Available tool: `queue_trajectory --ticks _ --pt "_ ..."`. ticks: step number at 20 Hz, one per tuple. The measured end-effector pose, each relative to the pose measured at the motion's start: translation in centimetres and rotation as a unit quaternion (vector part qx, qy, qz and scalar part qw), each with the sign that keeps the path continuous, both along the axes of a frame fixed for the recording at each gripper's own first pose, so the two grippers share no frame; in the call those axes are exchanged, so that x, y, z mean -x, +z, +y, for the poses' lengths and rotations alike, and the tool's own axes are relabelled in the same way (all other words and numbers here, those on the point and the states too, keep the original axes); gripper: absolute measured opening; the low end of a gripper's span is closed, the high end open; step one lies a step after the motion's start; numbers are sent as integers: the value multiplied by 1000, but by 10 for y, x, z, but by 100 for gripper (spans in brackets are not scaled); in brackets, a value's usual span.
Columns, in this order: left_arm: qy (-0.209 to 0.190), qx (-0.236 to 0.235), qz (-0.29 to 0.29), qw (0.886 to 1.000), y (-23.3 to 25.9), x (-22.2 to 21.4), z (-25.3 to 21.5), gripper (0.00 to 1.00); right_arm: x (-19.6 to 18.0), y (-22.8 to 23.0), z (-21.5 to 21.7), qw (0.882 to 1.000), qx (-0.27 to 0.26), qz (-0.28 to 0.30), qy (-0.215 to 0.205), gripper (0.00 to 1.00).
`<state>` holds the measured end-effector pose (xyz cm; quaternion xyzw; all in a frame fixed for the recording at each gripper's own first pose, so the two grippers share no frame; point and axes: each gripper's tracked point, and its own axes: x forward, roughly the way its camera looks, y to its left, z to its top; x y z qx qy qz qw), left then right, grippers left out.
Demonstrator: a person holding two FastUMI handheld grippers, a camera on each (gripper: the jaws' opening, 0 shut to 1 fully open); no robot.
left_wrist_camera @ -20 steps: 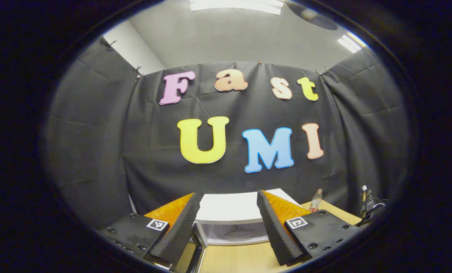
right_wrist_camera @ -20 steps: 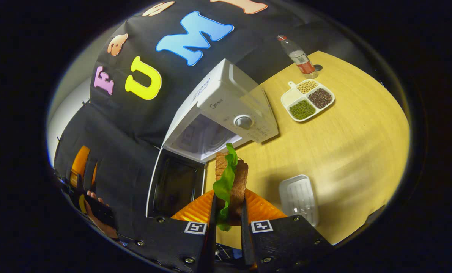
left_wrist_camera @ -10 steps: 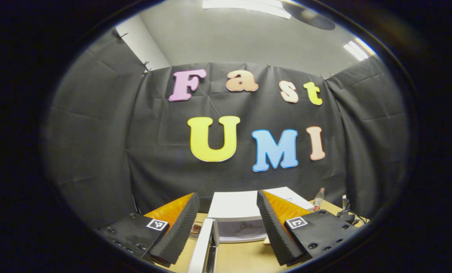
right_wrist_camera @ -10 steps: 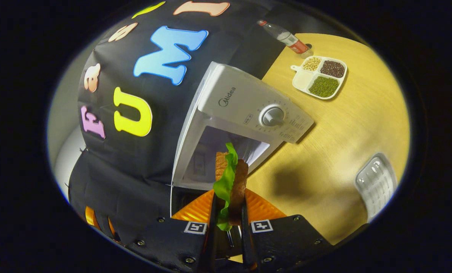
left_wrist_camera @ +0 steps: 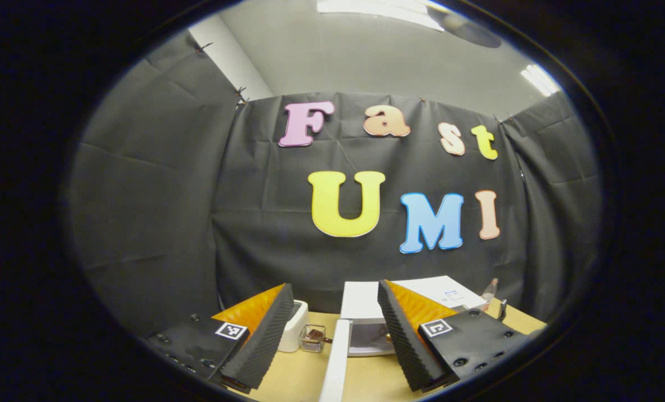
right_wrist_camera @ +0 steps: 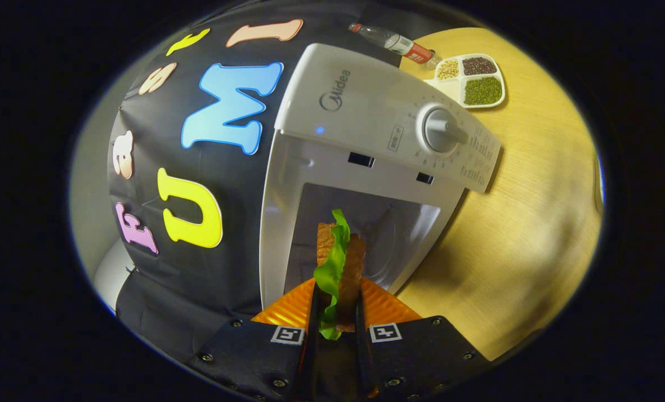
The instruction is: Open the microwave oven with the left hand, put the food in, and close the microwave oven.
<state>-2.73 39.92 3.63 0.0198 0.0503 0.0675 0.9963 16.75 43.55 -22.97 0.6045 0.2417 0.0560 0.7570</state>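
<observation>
Left gripper view: left gripper point(left_wrist_camera: 332, 335) jaws wide apart, holding nothing. Microwave point(left_wrist_camera: 366, 329) beyond fingers, door point(left_wrist_camera: 334, 363) swung open, seen edge-on between them.

Right gripper view: right gripper point(right_wrist_camera: 335, 329) jaws narrow, clamped on sandwich point(right_wrist_camera: 338, 262), slices upright, lettuce between. Open microwave cavity point(right_wrist_camera: 366, 223) directly ahead of sandwich tip, long axis pointing into opening. Right hand nearer cavity; straight push forward likely next.
</observation>
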Motion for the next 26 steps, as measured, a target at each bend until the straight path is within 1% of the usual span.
queue_trajectory --ticks 2,4,8,11,13,14,16,17,18,19,20,21,22,23,25,26 --pt "8 -2 1 1000 -3 4 14 98 -16 -13 12 1000 -15 16 -21 28" --pt "21 -10 5 1000 -11 9 32 97 -37 -25 15 998 -17 20 -52 28" --pt "41 -16 28 999 -27 23 59 96 -67 -48 25 992 -36 45 -112 28" --pt "68 -22 31 997 -26 32 84 96 -78 -59 38 987 -50 49 -142 28" --pt "81 -13 31 996 -28 39 94 97 -86 -61 42 983 -67 50 -163 28" --pt "84 -11 31 996 -28 41 96 95 -92 -63 42 981 -72 52 -172 28" --pt "91 -16 30 995 -27 46 102 96 -100 -69 45 980 -68 63 -176 28" --pt "92 -16 29 995 -26 48 104 97 -99 -72 49 981 -59 73 -168 33" --pt "92 -13 30 995 -27 49 104 98 -94 -76 50 983 -44 83 -157 34" --pt "91 -9 31 995 -30 51 103 96 -91 -79 53 984 -30 95 -149 43" --pt "91 -6 30 995 -31 51 102 98 -90 -80 53 985 -26 96 -144 49" --pt "91 -4 27 995 -31 52 103 98 -88 -76 53 985 -24 96 -140 59" --pt "92 -1 24 995 -30 51 101 96 -84 -72 52 986 -17 97 -133 64" --pt "91 2 21 996 -30 49 100 96 -78 -68 52 988 -8 98 -122 76" --pt "87 7 15 996 -28 46 95 96 -64 -65 53 991 10 97 -89 90" --pt "85 8 11 996 -29 43 93 96 -55 -63 52 993 10 93 -74 90"
